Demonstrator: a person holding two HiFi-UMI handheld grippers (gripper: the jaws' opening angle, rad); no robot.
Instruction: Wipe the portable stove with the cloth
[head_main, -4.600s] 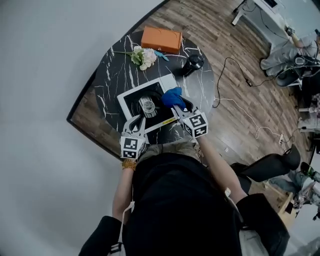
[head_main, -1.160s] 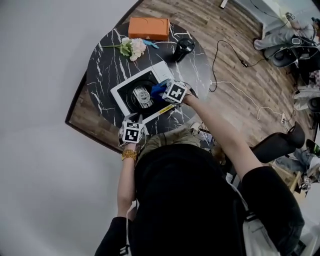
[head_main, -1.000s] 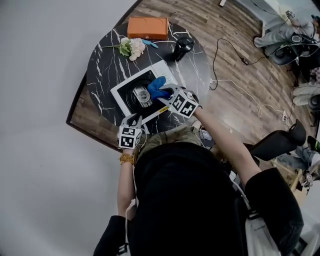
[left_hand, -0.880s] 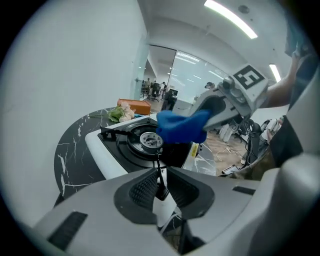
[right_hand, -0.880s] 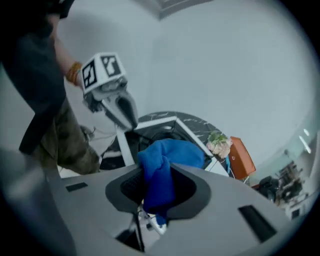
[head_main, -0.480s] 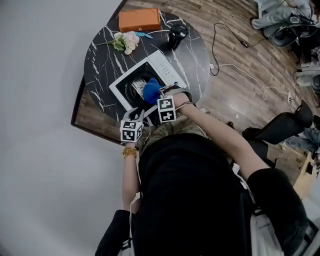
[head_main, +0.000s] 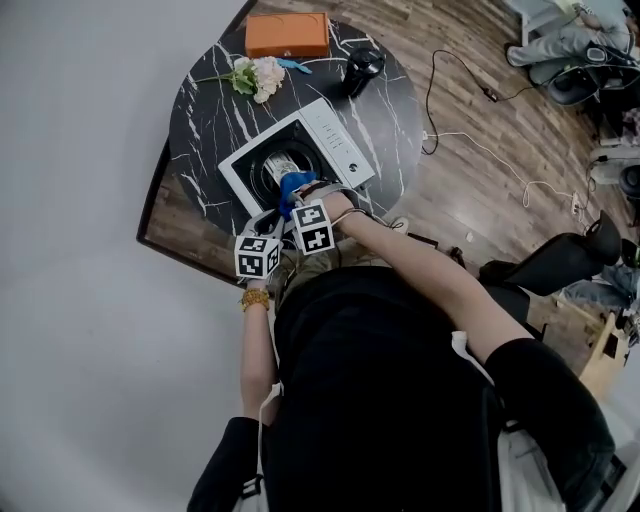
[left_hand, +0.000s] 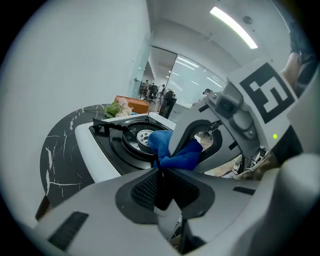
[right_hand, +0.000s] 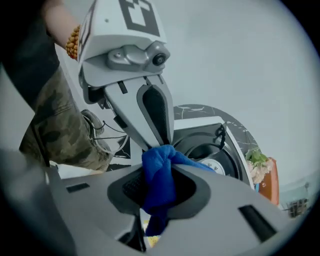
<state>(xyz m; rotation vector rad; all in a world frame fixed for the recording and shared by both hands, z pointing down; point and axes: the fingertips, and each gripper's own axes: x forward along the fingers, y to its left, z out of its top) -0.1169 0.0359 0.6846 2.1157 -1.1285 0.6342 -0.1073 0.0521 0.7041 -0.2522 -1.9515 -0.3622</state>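
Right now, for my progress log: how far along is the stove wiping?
Done: blue cloth picked up, clamped in the right gripper, whose jaws just closed further, at the stove's near edge. In hand: left gripper, also closing, touches the cloth; grip unclear. Left: wiping burner and white top; no cleaned patch shows.

Head view: worn on the person's head, looking steeply down past the chest onto the round counter (head_main: 205, 120). It is far enough off that the whole portable stove (head_main: 335, 145) and the wood floor (head_main: 430, 40) fit in.
Left gripper view: rides the left tongs (left_hand: 161, 171), low at the counter's near edge, facing across the stove, very close.
Right gripper view: rides the right tongs (right_hand: 156, 167), tipped down, facing back toward the person's trousers (right_hand: 60, 135), very close.
Shared: all three catch the stove's burner (left_hand: 145, 136) and the cloth (right_hand: 160, 175). Each tongs view shows the other tongs.
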